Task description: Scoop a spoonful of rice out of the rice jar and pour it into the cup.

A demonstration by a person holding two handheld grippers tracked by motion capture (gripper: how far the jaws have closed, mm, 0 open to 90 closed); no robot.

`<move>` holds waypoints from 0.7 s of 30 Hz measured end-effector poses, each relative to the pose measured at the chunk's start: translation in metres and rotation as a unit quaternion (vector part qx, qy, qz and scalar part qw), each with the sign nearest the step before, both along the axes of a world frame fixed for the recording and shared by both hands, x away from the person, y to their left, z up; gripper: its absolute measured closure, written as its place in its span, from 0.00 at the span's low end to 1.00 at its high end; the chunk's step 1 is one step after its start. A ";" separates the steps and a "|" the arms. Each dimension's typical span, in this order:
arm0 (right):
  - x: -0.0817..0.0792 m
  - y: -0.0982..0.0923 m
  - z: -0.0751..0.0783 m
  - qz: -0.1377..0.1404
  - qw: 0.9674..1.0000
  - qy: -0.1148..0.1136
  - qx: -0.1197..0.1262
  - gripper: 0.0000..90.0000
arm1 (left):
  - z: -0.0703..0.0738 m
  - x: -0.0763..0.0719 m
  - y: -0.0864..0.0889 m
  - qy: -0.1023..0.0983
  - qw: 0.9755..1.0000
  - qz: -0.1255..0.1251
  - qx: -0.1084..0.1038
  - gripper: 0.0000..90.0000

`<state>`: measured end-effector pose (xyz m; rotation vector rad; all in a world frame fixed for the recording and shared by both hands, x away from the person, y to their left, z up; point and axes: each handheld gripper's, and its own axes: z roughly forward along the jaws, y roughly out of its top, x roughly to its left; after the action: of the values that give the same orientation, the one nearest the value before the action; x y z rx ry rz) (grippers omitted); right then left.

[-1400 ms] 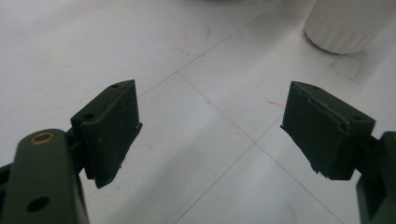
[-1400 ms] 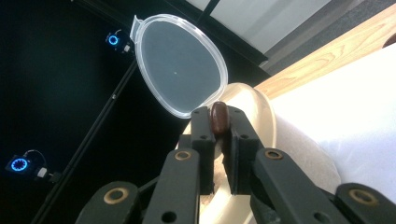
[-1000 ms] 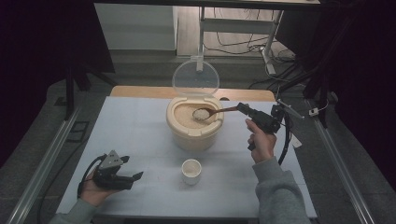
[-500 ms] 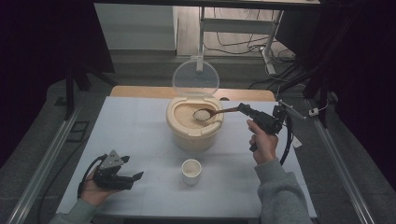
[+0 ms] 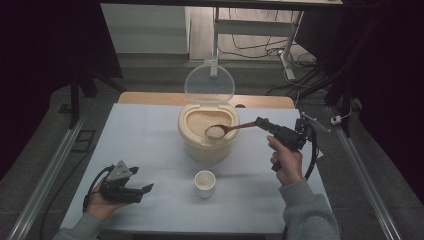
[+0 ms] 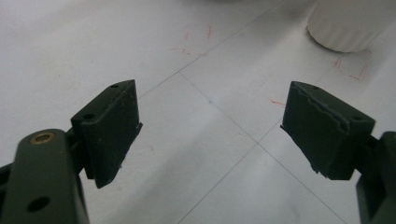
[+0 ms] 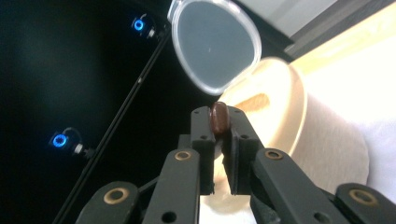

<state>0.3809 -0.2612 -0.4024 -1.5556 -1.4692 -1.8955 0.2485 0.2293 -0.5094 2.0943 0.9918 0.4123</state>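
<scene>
A cream rice bin stands mid-table with its clear lid tipped up behind it. My right gripper is shut on the handle of a brown wooden spoon, whose bowl, heaped with white rice, hovers over the bin's front rim. In the right gripper view the spoon's handle end sits pinched between the jaws, with the bin and lid beyond. A small white cup stands in front of the bin. My left gripper rests open on the table at the near left; the cup lies ahead of its jaws.
The white table top has a wooden strip along its far edge. Metal rails run along both sides. Desk legs and cables stand on the floor behind. Red pen marks dot the table surface near the cup.
The spoon's rice-laden bowl has shifted from the middle of the bin toward its front rim. The left hand and gripper have stayed put.
</scene>
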 end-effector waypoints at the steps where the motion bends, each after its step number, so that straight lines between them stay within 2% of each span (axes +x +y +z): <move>1: -0.002 -0.001 -0.001 0.004 1.000 0.000 0.000 0.93 | 0.000 0.000 0.000 0.001 1.000 0.000 0.000 0.21; 5: -0.014 -0.001 -0.008 0.022 1.000 0.006 0.006 0.93 | 0.000 0.001 0.000 0.001 1.000 0.000 0.001 0.21; 14: -0.030 0.003 -0.024 0.052 0.999 0.016 0.004 0.93 | 0.000 0.001 0.000 0.002 1.000 0.001 0.001 0.21; 21: -0.038 0.008 -0.042 0.067 0.997 0.029 -0.008 0.93 | 0.000 0.001 0.000 0.002 1.000 0.001 0.001 0.21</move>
<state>0.3434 -0.2533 -0.4443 -1.4671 -1.5269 -1.7523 0.2497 0.2292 -0.5098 2.0968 0.9956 0.4105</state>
